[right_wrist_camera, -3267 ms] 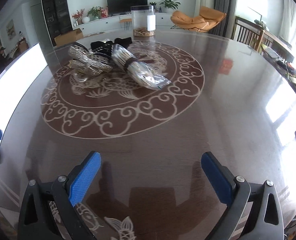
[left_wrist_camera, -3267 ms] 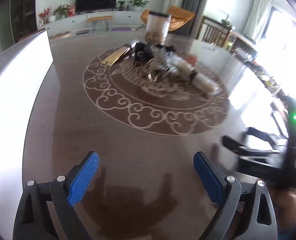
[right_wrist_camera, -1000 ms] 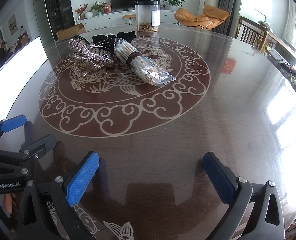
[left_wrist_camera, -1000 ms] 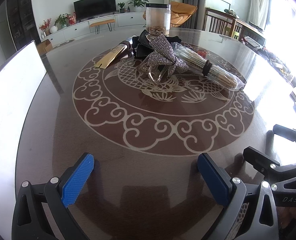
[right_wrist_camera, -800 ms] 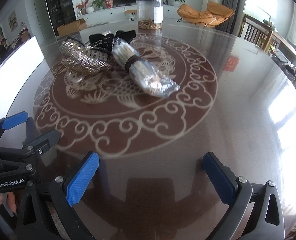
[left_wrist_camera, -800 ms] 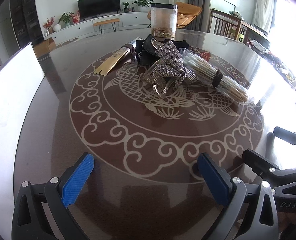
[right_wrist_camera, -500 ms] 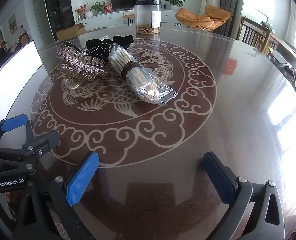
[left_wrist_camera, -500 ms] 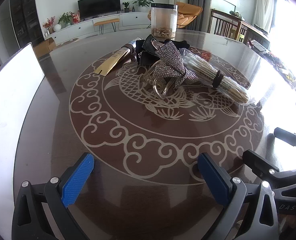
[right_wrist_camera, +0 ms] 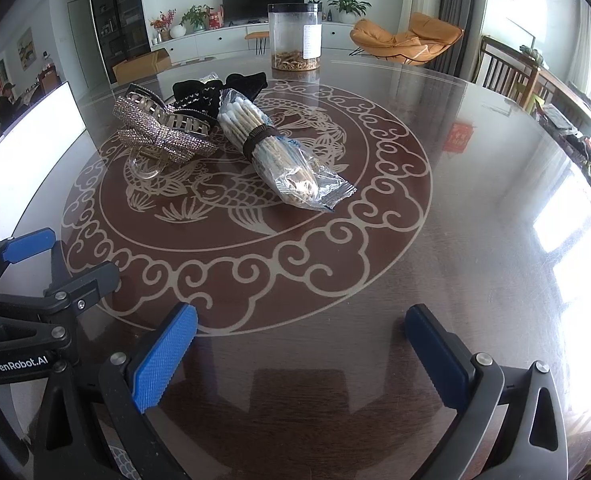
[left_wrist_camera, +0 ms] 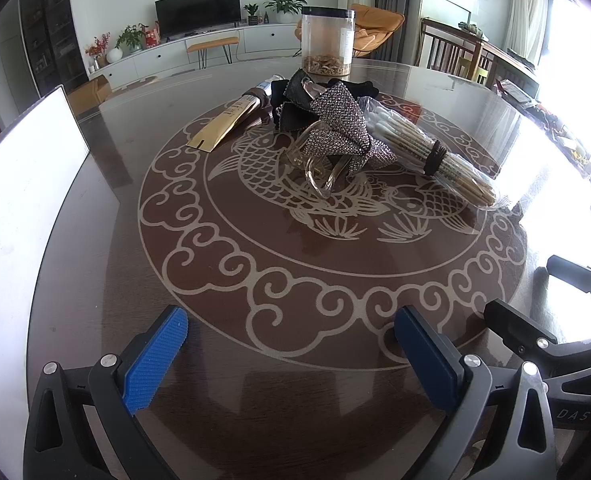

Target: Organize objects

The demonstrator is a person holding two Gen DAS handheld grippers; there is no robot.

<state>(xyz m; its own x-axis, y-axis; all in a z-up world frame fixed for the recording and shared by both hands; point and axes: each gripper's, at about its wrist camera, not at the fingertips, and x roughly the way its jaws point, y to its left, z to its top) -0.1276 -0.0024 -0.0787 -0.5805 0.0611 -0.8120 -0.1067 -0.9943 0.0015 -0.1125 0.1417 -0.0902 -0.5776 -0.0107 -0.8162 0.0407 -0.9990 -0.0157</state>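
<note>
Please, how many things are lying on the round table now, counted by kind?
Clear jar: 1
Rhinestone hair clip: 1
Bag of cotton swabs: 1
Gold flat packet: 1
Black fabric piece: 1, possibly more bunched together
Total: 5

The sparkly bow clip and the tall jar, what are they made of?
The sparkly bow clip looks covered in tiny rhinestones, glittering silver, on a clear plastic claw. The tall jar seems to be clear plastic with a dark lid; you can see straight through it.
</note>
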